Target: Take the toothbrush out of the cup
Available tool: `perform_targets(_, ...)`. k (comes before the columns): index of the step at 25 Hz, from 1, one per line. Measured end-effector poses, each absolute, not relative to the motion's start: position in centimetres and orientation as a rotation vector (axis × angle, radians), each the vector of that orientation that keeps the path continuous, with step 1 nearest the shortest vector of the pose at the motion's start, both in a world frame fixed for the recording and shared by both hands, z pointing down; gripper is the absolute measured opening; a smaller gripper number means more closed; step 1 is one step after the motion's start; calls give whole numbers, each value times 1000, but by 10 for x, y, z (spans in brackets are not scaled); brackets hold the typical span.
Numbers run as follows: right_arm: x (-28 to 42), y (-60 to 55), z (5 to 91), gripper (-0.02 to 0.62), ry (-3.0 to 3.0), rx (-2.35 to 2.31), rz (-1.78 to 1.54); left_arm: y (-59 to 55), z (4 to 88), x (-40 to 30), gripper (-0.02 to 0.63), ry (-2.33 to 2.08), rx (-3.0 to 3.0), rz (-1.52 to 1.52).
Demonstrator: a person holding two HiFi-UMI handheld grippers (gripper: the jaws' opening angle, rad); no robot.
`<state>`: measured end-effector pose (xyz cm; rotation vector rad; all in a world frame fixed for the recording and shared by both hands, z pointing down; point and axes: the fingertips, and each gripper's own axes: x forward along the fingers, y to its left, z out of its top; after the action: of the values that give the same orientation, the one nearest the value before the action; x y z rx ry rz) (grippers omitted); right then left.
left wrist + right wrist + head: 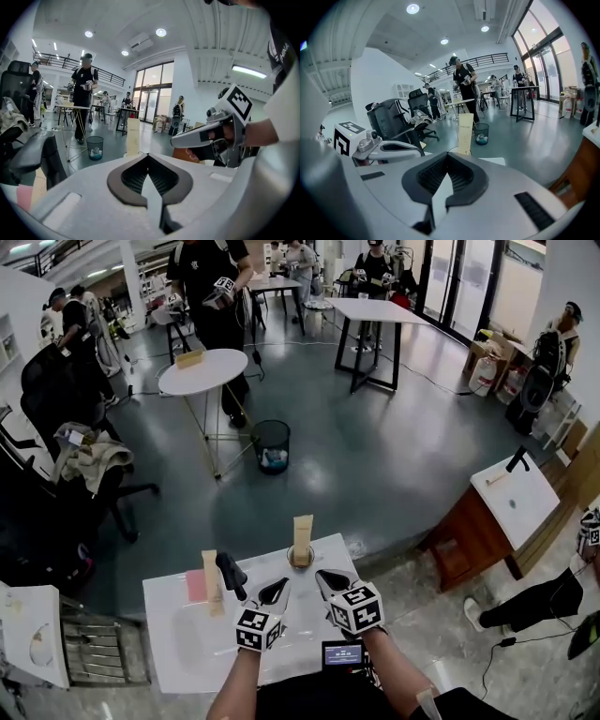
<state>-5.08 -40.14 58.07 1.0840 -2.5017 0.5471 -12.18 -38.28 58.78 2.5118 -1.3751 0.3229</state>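
Cup mostly hidden behind box. Left gripper & right gripper bodies cover box btm in own views. Box print too small to read.

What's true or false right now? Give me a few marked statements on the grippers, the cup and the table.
1. Both the left gripper and the right gripper have their jaws together with nothing between them. True.
2. A tall beige pack stands in the cup at the far edge of the white table. True.
3. The right gripper grips the pack. False: it is short of the cup and touches nothing.
4. The black bin sits on the white table. False: it stands on the floor beyond it.
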Motion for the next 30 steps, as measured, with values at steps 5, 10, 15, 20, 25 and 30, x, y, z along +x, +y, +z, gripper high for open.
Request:
perform_targets(5,-53,-400,582,9,-2509,1074,550,-382,590,-126,9,-1380,2505,345)
perform_targets(10,-55,-401,580,9,-2512,1074,551,-382,590,-125,9,-1373,2512,354)
perform_targets(15,-52,-400,584,9,-2506,1079,562,-382,590,-122,9,-1366,2516,353)
perform_targets(20,-50,-401,590,9,-2507,1068,573,-383,593,-119,9,-1360,2506,355)
perform_targets(25,-51,-418,589,9,-2517,1065,552,-393,593,-117,9,-1363,2498,331)
perform_targets(30,-57,-444,589,75,-2535,1037,528,-409,591,-117,9,-1365,2502,314)
